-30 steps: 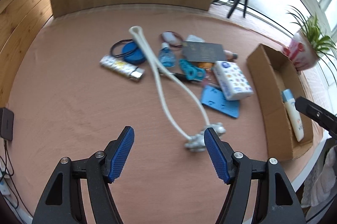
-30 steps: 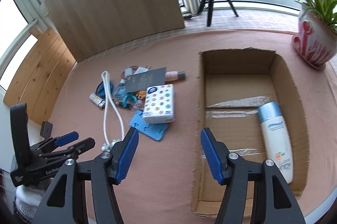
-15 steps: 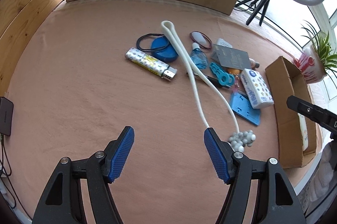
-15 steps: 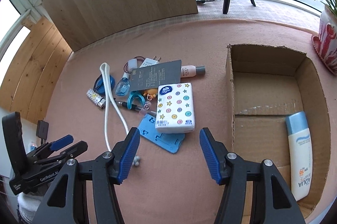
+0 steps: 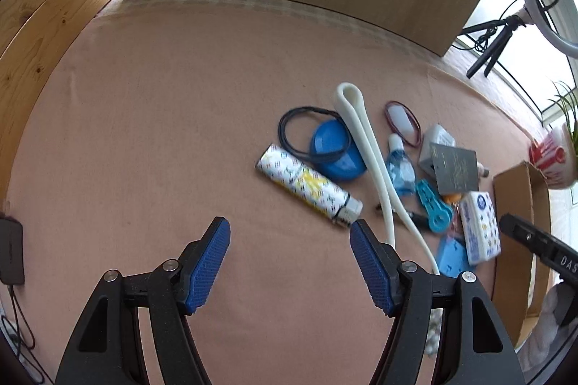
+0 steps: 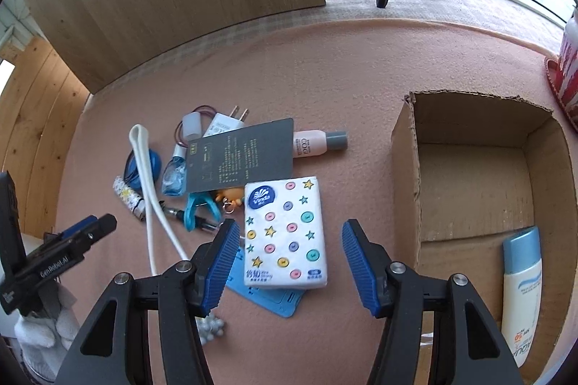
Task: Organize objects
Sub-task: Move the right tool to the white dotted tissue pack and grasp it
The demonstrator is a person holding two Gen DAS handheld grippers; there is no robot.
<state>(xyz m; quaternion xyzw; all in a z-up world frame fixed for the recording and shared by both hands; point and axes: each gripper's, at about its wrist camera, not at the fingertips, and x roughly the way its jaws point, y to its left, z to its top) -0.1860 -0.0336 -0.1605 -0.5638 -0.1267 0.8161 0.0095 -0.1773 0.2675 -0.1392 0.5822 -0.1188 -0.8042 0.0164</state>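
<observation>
Our right claw is wide open above the tissue pack on the table beside the cardboard box. We think it's soft and light, so pinch its long sides. Our left claw is open and empty too.

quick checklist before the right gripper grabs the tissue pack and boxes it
1. Right gripper open: ok, jaws wide and empty.
2. Lined up with tissue pack: ok, pack lies between the fingers' line.
3. Pack top free: ok, nothing on it; the grey card ends just behind it.
4. Under the pack: not ok, it overlaps a blue card that may drag.
5. Room in box: ok, only a sunscreen tube along one side.
6. Left gripper out of the way: ok, open over bare cloth.
</observation>
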